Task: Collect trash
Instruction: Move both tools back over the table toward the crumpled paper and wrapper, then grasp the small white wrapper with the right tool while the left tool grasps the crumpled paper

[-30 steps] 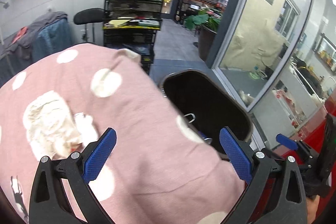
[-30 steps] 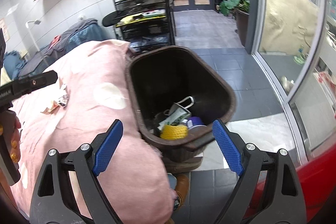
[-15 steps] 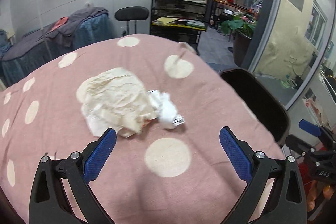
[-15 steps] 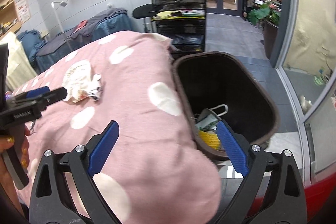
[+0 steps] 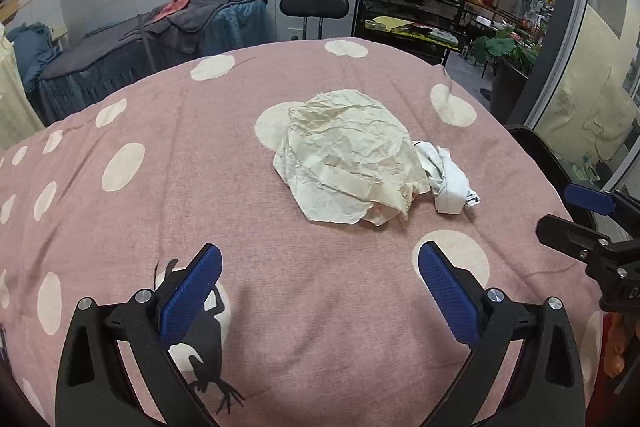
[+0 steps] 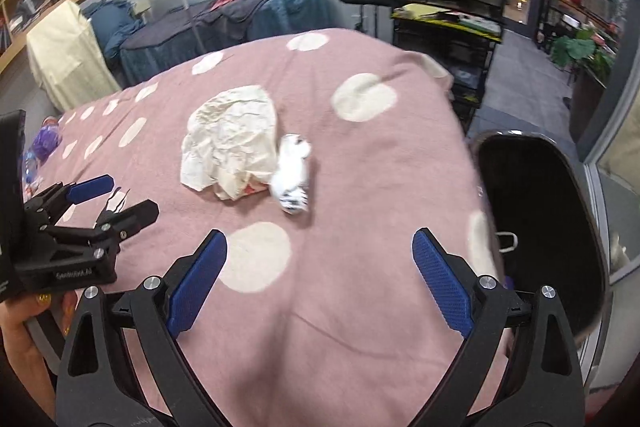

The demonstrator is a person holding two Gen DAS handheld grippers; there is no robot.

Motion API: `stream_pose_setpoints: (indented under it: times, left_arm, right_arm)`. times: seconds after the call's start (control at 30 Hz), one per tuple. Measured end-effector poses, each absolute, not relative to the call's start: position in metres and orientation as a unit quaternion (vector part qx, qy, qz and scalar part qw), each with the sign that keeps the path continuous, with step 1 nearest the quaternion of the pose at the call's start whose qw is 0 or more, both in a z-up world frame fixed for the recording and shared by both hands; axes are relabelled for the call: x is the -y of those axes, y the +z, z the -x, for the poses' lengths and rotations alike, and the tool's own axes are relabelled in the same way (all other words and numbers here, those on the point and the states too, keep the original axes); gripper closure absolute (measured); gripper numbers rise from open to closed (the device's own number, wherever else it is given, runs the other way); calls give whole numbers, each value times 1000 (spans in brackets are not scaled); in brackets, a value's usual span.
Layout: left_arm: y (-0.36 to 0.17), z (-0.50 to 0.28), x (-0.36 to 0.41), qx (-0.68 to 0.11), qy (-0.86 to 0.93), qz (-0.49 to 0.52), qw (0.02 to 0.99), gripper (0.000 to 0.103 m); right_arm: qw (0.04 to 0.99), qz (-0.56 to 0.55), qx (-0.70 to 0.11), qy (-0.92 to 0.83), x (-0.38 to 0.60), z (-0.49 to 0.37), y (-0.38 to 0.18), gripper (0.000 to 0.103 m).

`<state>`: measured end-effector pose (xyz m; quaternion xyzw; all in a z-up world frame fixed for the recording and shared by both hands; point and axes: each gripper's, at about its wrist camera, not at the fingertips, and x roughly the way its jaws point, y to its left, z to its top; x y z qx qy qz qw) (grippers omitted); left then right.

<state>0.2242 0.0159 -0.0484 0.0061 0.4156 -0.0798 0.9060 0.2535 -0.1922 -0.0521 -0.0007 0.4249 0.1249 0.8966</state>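
Both claws – the left gripper (image 5: 320, 291) and the right gripper (image 6: 320, 279) – hang wide and empty over the pink dotted cloth (image 5: 240, 187), probably ready for the crumpled cream paper wrapper (image 5: 348, 155) touching the small white crushed packet (image 5: 448, 179), the dark brown plastic bin (image 6: 540, 211) waiting beside the edge.

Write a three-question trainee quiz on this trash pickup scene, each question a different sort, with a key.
1. True or false: the crumpled paper wrapper lies on the pink polka-dot cover, touching the small white wad.
2. Multiple choice: the left gripper and right gripper are A) both open and empty, B) both shut on paper, C) one open, one shut.
3. Fill in: in the right wrist view, the dark trash bin stands off the cover's ___ edge.

Key: 1 true; 2 A; 3 right.
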Motion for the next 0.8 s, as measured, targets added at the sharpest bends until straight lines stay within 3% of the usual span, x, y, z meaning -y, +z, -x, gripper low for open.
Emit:
stream_pose_setpoints:
  times: [0.2,0.4,0.47,0.53,0.8]
  left_arm:
    - [-52,-227,-20,-422,-81,-18,903,6]
    - [-55,-234,-24,-426,-84,-24,900,6]
    - [-56,-237,-26,-429,-84,-22,899,6]
    - [-56,-239,-27,-429,-85,-21,899,6]
    - [-57,-251,-20,-433,-102,-17,895,6]
  right_arm:
    - [872,33,-470,132,158,-297,-73,12]
    - [853,59,-502,131,140,-322,-89,34]
    - [850,63,-506,130,138,-327,-91,58]
    - [847,65,-510,130,138,-328,-92,73]
    - [862,39,-487,134,155,-311,-73,76]
